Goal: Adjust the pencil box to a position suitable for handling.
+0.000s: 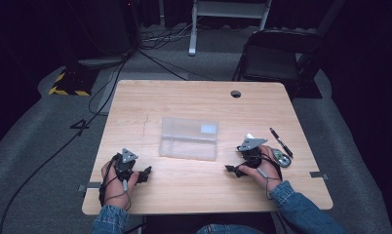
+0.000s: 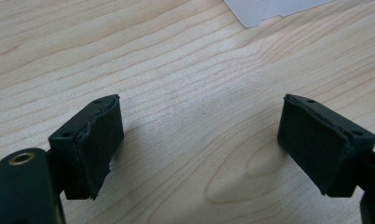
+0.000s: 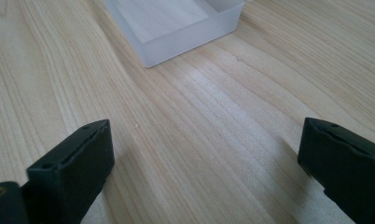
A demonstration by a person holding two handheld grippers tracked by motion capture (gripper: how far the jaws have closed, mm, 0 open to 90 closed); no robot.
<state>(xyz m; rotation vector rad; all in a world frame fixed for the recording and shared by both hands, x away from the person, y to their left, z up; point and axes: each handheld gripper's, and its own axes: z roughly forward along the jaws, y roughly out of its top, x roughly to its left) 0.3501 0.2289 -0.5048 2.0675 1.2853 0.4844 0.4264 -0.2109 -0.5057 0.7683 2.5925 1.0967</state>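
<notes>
A clear plastic box (image 1: 189,138) lies in the middle of the wooden table (image 1: 194,100). My left gripper (image 1: 146,174) rests near the front left edge, pointing right toward the box; its jaws stand wide open with bare wood between them (image 2: 199,140). A corner of the box (image 2: 269,9) shows at the top of the left gripper view. My right gripper (image 1: 231,170) rests at the front right, pointing left, open and empty (image 3: 204,168). The box's corner (image 3: 176,28) lies ahead of it in the right gripper view.
A black pen (image 1: 280,142) and a small round metal object (image 1: 282,158) lie just right of my right hand. A cable hole (image 1: 235,93) sits at the table's far edge. A folding chair (image 1: 277,53) stands beyond the table; cables run over the floor at left.
</notes>
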